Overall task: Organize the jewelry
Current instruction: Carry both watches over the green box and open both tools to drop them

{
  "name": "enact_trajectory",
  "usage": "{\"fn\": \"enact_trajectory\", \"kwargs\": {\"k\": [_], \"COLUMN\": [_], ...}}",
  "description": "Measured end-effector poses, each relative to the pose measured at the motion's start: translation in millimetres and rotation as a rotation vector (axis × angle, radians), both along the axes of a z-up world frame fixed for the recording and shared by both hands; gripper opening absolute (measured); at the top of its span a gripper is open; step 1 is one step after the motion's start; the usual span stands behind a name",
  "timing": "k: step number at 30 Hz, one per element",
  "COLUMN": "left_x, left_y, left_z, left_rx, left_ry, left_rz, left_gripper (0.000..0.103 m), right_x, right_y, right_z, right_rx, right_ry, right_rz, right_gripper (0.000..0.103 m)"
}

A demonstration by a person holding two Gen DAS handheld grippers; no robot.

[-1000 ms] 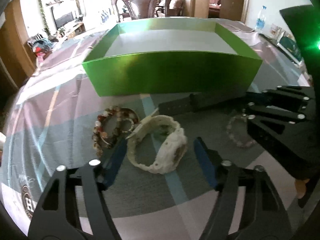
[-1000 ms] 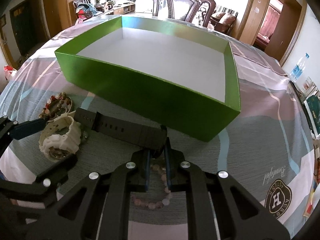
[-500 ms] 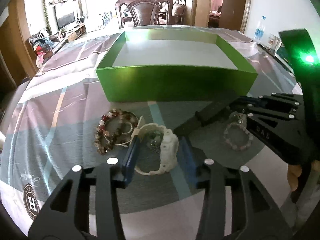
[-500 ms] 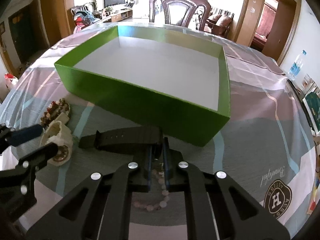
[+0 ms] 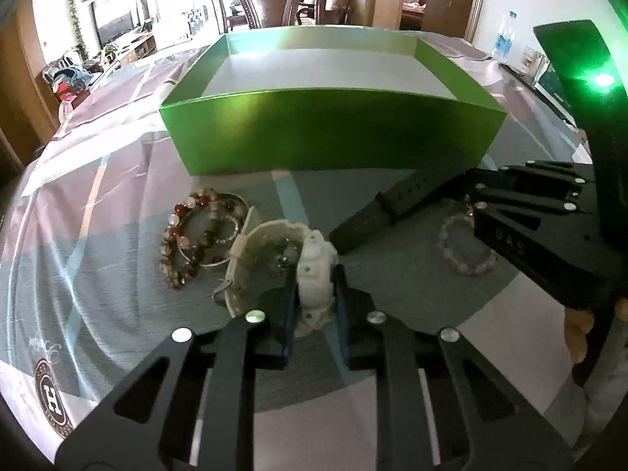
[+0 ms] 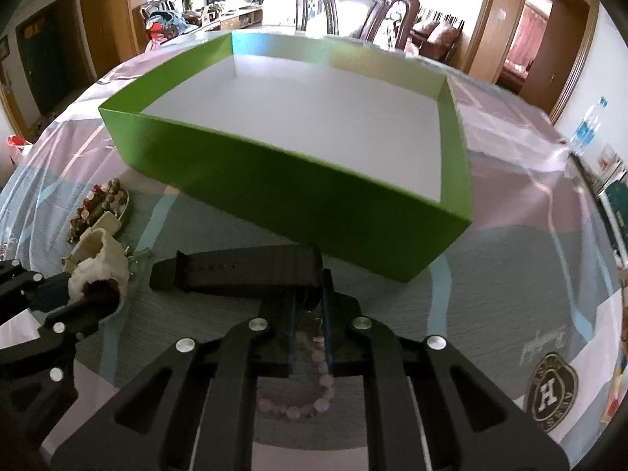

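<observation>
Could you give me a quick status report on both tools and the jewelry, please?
Left tool shut on white watch. Right tool shut on black watch. Green box holds nothing. Bead bracelets on cloth.

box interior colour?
White inside the green box, green outer walls; clearest in the right wrist view.

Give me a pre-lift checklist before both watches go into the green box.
1. Left gripper shut on the white watch: ok.
2. Right gripper shut on the black watch: ok.
3. Green box open, floor bare where visible: ok.
4. White watch free of the beaded bracelets beside it: cannot tell; they touch or overlap.
5. Pink bracelet clear of the right gripper: cannot tell; it lies beneath the fingers.
6. Grippers apart from each other: ok.
</observation>
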State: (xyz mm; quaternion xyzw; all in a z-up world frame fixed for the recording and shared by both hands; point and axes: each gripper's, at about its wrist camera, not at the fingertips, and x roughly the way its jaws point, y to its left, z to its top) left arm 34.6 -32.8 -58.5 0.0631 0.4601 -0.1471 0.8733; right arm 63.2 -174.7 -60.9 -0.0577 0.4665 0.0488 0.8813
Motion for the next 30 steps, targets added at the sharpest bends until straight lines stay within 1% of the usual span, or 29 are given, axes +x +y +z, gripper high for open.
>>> {"fn": "enact_trajectory", "kwargs": {"k": [2, 4, 9, 11, 15, 17, 18, 20, 23, 25, 27, 28, 29, 30], "left_x": [-0.1, -1.7, -8.7, -8.6, 0.5, 11.0, 18.5, 41.1, 77.1, 98.9, 121.0, 127.5, 132.1, 134.6], "left_y": [2.4, 5.4, 12.2, 14.7, 15.6, 16.3, 15.7, 14.9, 7.5, 3.7, -0.1, 0.1, -0.6, -1.3], "left_z": [0.5, 5.4, 31.3, 46.3, 75.4, 94.6, 102.9, 116.2, 118.3, 110.7, 97.5, 92.3, 88.6, 85.7], "left_rx": [-0.002, -0.010, -0.028, -0.023, 0.017, 0.023, 0.018, 0.008, 0.005, 0.002, -0.015, -0.021, -0.023, -0.017], "left_ry": [-0.002, -0.014, -0.078, -0.105, -0.151, -0.189, -0.206, -0.232, -0.238, -0.218, -0.164, -0.151, -0.148, -0.157], "left_rz": [0.007, 0.013, 0.009, -0.003, -0.032, -0.049, -0.053, -0.038, -0.017, -0.010, -0.007, -0.005, -0.004, -0.004], "left_gripper": [0.018, 0.017, 0.017, 0.017, 0.017, 0.018, 0.018, 0.018, 0.018, 0.018, 0.018, 0.018, 0.018, 0.022], "right_x": [-0.7, -2.7, -10.6, -15.5, -20.8, -17.3, -11.3, 4.5, 41.1, 64.8, 80.1, 85.7, 87.4, 89.5], "right_y": [-2.8, -4.6, -10.2, -13.3, -19.7, -21.5, -22.3, -22.9, -27.6, -29.2, -31.2, -31.6, -32.3, -34.8], "right_z": [2.4, 6.5, 27.2, 39.3, 72.9, 91.1, 100.5, 108.3, 100.2, 83.6, 67.6, 60.5, 56.7, 52.8], "right_rx": [0.035, 0.055, 0.073, 0.087, 0.133, 0.111, 0.079, 0.045, 0.046, 0.048, 0.059, 0.069, 0.080, 0.098], "right_ry": [-0.003, -0.012, -0.074, -0.094, -0.133, -0.169, -0.194, -0.216, -0.174, -0.132, -0.089, -0.070, -0.058, -0.041], "right_rz": [0.001, 0.007, 0.000, -0.010, 0.005, -0.008, -0.022, -0.043, -0.090, -0.123, -0.146, -0.157, -0.163, -0.172], "right_gripper": [0.008, 0.008, 0.008, 0.008, 0.008, 0.008, 0.008, 0.008, 0.008, 0.008, 0.008, 0.008, 0.008, 0.008]}}
